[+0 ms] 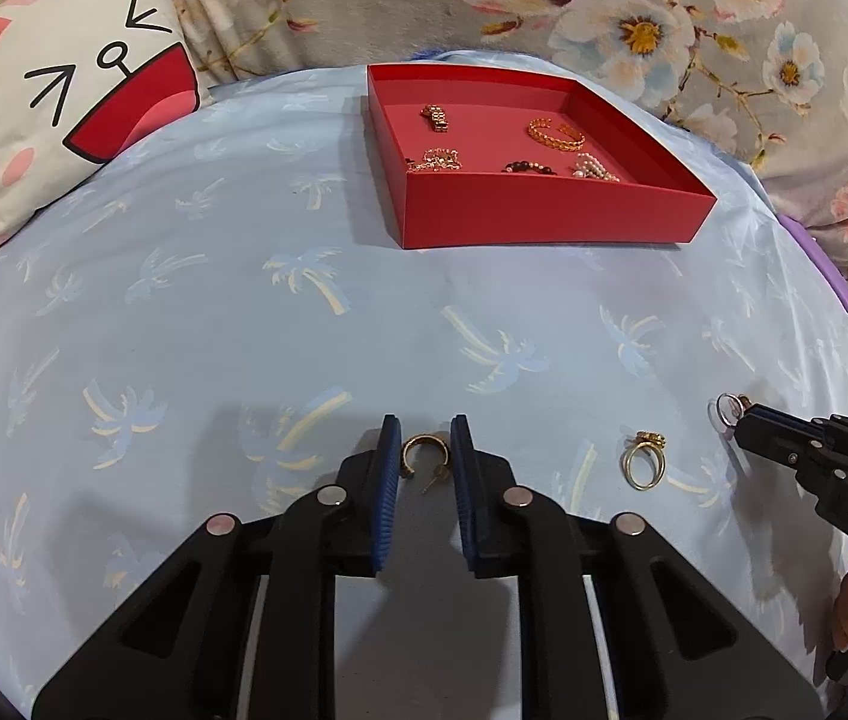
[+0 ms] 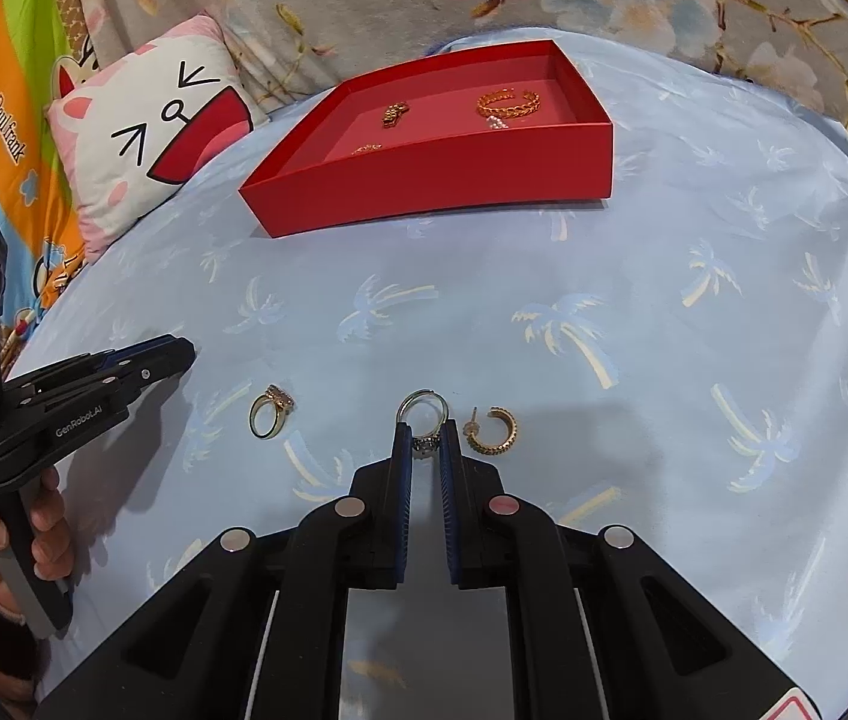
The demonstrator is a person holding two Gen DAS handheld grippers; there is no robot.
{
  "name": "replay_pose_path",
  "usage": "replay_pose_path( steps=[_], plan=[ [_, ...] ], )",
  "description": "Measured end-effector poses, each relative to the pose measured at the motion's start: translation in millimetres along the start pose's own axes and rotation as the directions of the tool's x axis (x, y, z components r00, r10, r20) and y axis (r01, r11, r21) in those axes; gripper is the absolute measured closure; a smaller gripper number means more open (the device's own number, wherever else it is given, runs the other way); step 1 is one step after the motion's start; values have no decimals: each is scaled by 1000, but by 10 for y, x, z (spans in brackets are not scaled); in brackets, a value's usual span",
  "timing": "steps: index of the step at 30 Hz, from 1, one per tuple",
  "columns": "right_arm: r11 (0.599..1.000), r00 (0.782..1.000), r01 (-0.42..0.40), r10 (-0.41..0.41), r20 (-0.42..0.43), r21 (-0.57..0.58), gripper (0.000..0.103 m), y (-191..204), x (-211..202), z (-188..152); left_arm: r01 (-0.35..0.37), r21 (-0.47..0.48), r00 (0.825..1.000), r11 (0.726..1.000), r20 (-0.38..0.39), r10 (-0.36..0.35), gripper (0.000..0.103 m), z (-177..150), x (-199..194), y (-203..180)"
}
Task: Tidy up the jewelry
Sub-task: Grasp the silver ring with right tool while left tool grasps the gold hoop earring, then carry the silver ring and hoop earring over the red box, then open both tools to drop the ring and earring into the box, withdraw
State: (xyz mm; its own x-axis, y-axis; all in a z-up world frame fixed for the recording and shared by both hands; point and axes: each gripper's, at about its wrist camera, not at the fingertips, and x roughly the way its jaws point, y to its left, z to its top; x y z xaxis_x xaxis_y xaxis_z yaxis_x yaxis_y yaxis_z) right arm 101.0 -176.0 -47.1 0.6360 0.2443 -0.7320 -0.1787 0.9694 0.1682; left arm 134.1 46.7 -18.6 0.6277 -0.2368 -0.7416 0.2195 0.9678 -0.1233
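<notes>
— Between the blue ribbed fingers (image 2: 403, 468) of the right gripper (image 2: 424, 441), what is that?

— A thin silver ring (image 2: 421, 414) with a small stone setting. The fingers are closed nearly together on the setting, and the round band sticks out past the tips above the bed sheet (image 2: 604, 276), a smooth pale blue cloth printed with palm trees.

— And just to its right?

— A gold C-shaped hoop earring (image 2: 493, 432) with a beaded edge and a post, lying flat on the sheet, apart from the fingers.

— Is the left gripper holding anything?

— No. The left gripper (image 1: 424, 438) is partly open, its fingers standing on either side of a plain gold hoop earring (image 1: 424, 456) without touching it. A gold ring (image 1: 643, 459) with a knobbly ornate top lies on the sheet between the two grippers.

— Where is the rest of the jewelry?

— Farther back, in a shallow red cardboard box (image 1: 544, 216) with straight walls: a gold braided cuff bracelet (image 1: 556, 133), a short chunky gold piece (image 1: 436, 117), a tangled gold chain (image 1: 436, 161), dark beads (image 1: 529, 167) and a pearl cluster (image 1: 595, 171).

— Beyond the box?

— A soft white and pink cartoon-face pillow (image 1: 64, 108) on the left, and a plush grey floral blanket (image 1: 664, 12) behind.
</notes>
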Motion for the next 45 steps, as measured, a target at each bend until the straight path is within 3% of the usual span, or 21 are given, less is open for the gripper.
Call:
replay_pose_path(
  steps=[13, 25, 34, 45],
  plan=[
    [1000, 998, 3, -3, 68, 0, 94, -67, -266, 161, 58, 24, 998, 998, 29, -59, 87, 93, -197, -111],
    [999, 982, 28, -30, 189, 16, 94, -293, -548, 1089, 50, 136, 975, 989, 206, -78, 87, 1080, -534, -400],
    [998, 983, 41, -50, 178, 51, 94, -408, -77, 1676, 39, 114, 977, 993, 206, -62, 87, 1622, -93, -444],
    [994, 989, 71, -81, 127, 81, 94, -554, 536, 1990, 22, 39, 990, 999, 136, -27, 87, 1976, 661, -245]
  ],
)
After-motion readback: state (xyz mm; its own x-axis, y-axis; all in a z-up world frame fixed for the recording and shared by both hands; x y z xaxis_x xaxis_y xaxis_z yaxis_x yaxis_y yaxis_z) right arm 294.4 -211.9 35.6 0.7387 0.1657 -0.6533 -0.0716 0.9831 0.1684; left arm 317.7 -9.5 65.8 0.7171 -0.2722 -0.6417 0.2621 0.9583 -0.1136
